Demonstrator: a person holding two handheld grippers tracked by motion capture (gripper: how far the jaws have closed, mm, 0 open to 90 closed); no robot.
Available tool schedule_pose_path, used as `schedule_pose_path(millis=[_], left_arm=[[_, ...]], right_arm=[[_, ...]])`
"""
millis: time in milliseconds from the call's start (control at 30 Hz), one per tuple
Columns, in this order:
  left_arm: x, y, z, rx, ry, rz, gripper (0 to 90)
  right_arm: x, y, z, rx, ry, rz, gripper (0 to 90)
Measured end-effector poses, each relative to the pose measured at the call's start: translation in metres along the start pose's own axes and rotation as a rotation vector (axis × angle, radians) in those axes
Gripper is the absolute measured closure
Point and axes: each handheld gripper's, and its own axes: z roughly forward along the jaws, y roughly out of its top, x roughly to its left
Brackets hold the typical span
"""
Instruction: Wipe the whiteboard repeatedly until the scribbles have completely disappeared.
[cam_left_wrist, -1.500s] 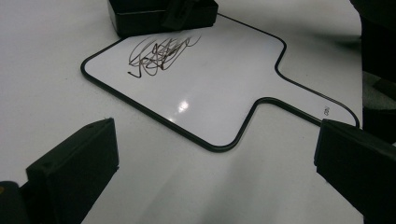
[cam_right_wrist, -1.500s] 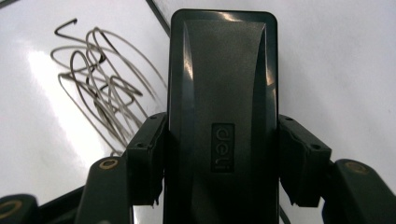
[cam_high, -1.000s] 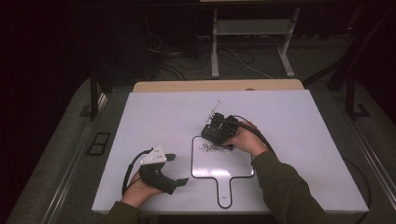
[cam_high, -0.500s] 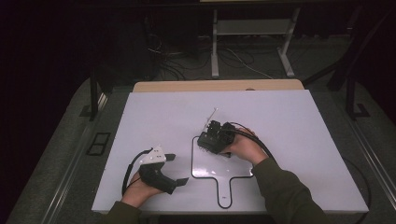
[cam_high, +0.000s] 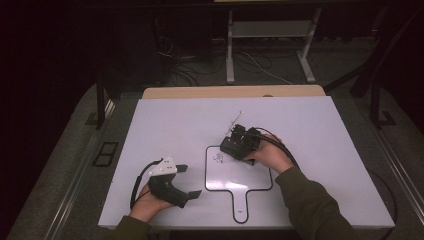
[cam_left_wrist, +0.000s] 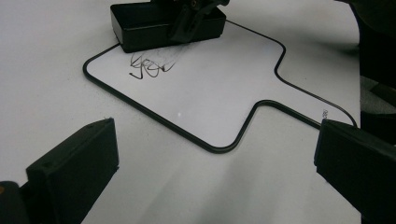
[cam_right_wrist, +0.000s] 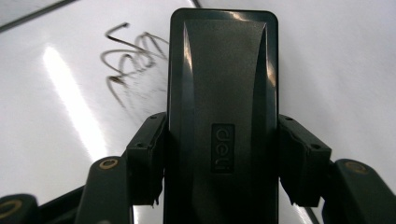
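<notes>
Black whiteboard eraser (cam_right_wrist: 223, 116): a rectangular block with a moulded brand mark on its top face, lying flat on the small whiteboard (cam_high: 240, 172), at that board's far left corner as the high view has it. In the left gripper view the eraser (cam_left_wrist: 163, 23) sits directly against a black scribble (cam_left_wrist: 149, 67); the part of the marks nearest the eraser is smeared grey, while the loops on the side away from the eraser are crisp. In the right gripper view the scribble (cam_right_wrist: 135, 60) lies to the left of the eraser, with a faded grey patch between the two.

Right gripper (cam_high: 240, 142): jaws closed on the long sides of the eraser, one pad pressed to each flank, the block held squarely between them. The person's right hand (cam_high: 270, 155) grasps the gripper body from the near right side, with the cable looping over the hand.

Small whiteboard: white face, thin dark rim, rounded corners, with a short handle pointing toward the person. It lies flat on the white table (cam_high: 175, 120), roughly at mid-width.

Left gripper (cam_high: 187, 180): well apart from the board, resting near the table's front left edge, held in the left hand (cam_high: 147, 205). Its jaws stand wide apart with nothing between them; bare tabletop and the board's handle show in the gap
</notes>
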Motion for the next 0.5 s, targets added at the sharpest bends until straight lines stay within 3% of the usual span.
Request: schedule_pose_path(millis=[200, 300, 367, 467, 500], left_arm=[[0.0, 0.0, 0.0, -0.002, -0.001, -0.003, 0.0], [0.0, 0.0, 0.0, 0.002, -0.002, 0.003, 0.0], [0.0, 0.0, 0.0, 0.0, -0.001, 0.0, 0.0], [-0.001, 0.0, 0.0, 0.004, -0.001, 0.001, 0.0], [-0.001, 0.0, 0.0, 0.003, 0.0, 0.002, 0.0]], right_arm=[[-0.006, -0.006, -0.002, 0.004, -0.008, 0.031, 38.7], [0.001, -0.007, -0.003, 0.003, -0.004, 0.003, 38.7], [0.01, -0.007, -0.003, -0.007, 0.023, -0.006, 38.7], [0.019, -0.006, -0.004, -0.008, 0.033, -0.053, 38.7], [0.021, -0.006, -0.004, -0.013, 0.04, -0.044, 38.7]])
